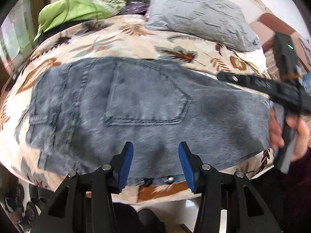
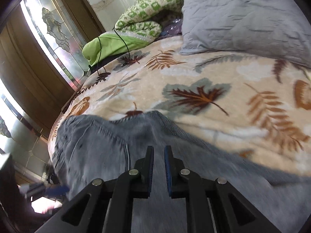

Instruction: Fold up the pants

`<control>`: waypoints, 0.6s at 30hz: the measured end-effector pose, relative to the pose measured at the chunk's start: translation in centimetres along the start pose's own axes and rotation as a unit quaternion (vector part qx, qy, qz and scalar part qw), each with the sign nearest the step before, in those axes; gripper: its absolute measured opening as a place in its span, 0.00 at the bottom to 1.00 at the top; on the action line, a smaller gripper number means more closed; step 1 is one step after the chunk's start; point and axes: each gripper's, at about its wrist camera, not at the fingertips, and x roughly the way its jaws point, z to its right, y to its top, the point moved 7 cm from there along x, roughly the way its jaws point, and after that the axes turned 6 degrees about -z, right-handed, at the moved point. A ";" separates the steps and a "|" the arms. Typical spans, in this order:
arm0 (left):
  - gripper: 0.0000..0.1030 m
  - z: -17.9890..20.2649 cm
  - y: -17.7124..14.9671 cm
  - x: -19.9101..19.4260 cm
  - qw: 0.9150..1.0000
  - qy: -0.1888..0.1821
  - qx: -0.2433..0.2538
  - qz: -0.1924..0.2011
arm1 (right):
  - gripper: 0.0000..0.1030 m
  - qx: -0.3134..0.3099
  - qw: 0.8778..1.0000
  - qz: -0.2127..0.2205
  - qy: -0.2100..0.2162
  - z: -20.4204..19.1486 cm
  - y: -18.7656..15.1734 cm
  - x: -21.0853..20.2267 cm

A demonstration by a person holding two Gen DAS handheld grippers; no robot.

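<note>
Grey-blue pants [image 1: 147, 104] lie spread on the leaf-patterned blanket [image 1: 120, 38], back pocket [image 1: 147, 95] up, with a snap at the near edge. My left gripper [image 1: 155, 147] hovers over the near edge of the pants, its blue pads apart and nothing pinched between them. My right gripper [image 1: 220, 76] reaches in from the right, held by a hand [image 1: 276, 134], blurred, its tip over the far right edge of the pants. In the right wrist view, the right gripper [image 2: 159, 149] has its jaws nearly together above the pants [image 2: 93, 147]; I see no cloth caught between them.
A grey quilted pillow [image 2: 243, 17] lies at the head of the bed. A green crocheted throw [image 2: 147, 9] and a lime cloth [image 2: 108, 44] with a black cable [image 2: 124, 40] sit at the far corner. A wood-framed glass window [image 2: 50, 27] borders the bed's left side.
</note>
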 end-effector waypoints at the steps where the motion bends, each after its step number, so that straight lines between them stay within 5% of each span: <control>1: 0.48 0.8 0.1 0.3 1.000 -0.003 0.011 0.001 | 0.13 0.005 1.000 0.002 0.002 0.4 -0.7 -0.8; 9: 0.53 6.5 0.0 3.0 0.996 0.002 0.086 -0.009 | 0.13 0.059 0.997 -0.002 -0.050 4.9 -10.0 -5.6; 13: 0.54 7.1 -0.9 4.5 0.995 0.014 0.099 -0.031 | 0.13 0.084 0.993 -0.028 -0.077 7.0 -13.6 -5.8; 18: 0.54 7.1 -2.0 4.5 0.992 0.032 0.119 -0.031 | 0.14 0.078 0.994 -0.006 -0.070 7.6 -15.7 -7.0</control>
